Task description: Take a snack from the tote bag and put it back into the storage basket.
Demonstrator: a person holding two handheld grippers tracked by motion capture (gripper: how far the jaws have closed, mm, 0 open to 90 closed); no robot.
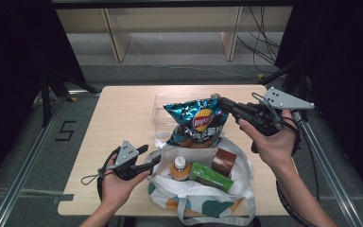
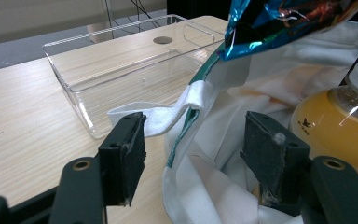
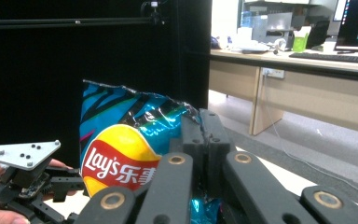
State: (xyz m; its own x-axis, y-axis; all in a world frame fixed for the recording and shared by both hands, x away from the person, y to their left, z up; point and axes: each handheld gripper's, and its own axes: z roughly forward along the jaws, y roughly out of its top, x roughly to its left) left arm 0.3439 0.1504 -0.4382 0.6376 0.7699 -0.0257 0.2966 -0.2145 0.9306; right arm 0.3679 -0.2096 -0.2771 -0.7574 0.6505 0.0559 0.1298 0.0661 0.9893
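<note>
Chip bag [image 2: 279, 23] cut off by the top edge in left gripper view, orange bottle [image 2: 340, 121] cut by the right edge. Right gripper view: closed jaws hide the bag's corner; its bottom is cropped.

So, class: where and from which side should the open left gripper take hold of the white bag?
Grip the bag's rim by the white handle loop, from the table side; that upright fabric edge already lies between the left gripper's open fingers.
</note>
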